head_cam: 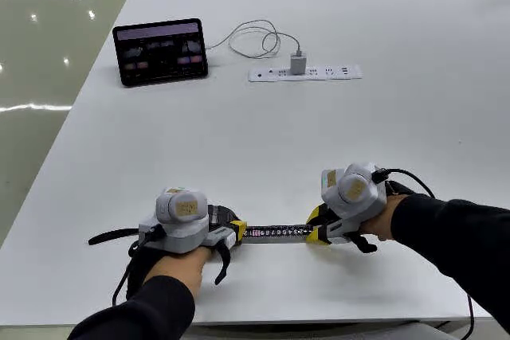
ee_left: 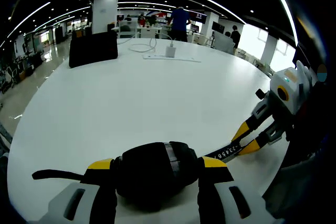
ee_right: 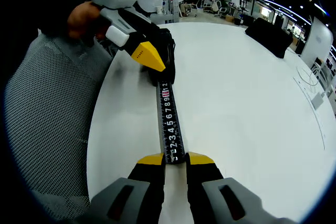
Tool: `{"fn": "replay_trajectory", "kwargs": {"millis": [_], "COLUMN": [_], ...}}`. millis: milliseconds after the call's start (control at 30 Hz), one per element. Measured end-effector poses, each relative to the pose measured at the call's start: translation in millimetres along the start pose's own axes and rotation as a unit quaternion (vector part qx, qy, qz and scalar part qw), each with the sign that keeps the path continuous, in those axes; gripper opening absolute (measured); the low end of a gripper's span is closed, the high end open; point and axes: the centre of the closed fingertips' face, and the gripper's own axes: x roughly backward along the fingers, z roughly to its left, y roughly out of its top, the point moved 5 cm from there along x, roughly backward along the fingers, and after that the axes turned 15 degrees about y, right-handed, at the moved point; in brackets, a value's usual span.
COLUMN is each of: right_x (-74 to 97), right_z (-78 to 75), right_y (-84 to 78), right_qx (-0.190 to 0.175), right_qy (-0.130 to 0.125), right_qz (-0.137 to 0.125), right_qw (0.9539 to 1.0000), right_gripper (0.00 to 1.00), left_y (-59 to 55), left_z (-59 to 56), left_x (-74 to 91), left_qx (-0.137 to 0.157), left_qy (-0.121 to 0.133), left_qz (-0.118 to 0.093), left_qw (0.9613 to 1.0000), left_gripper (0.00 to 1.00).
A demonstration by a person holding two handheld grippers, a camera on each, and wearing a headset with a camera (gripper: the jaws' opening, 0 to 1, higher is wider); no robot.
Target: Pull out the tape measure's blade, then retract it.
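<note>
Worktop (head_cam: 319,133): white, carries everything.
Tape measure case (ee_left: 157,177): black, near front edge, clamped between left gripper (ee_left: 156,163) fingers.
Blade (ee_right: 169,114): short length drawn, tip pinched shut in right gripper (ee_right: 175,158) fingers.
Risk: pinch slips, blade whips back.

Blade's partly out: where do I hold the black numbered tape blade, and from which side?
At its free end, where the right gripper is shut on it. The black numbered tape blade runs flat and straight, digits up, so come in along its length, from the end away from the black rounded case in the left gripper; the pull stays in line.
</note>
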Motion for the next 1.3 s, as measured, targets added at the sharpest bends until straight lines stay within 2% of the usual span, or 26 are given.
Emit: {"fn": "replay_trajectory", "kwargs": {"millis": [1300], "right_x": [-11.6], "right_z": [-0.8], "right_y": [16.3], "right_qx": [0.001], "right_qy": [0.001], "right_qz": [-0.02], "right_qw": [0.9998], "right_gripper": [0.11], "left_y": [0.2], "left_z": [-0.7], "left_x": [1.7], "left_qx": [0.004], "left_qy": [-0.001], "left_qz": [-0.001], "left_qw": [1.0], "left_gripper": [0.58]}}
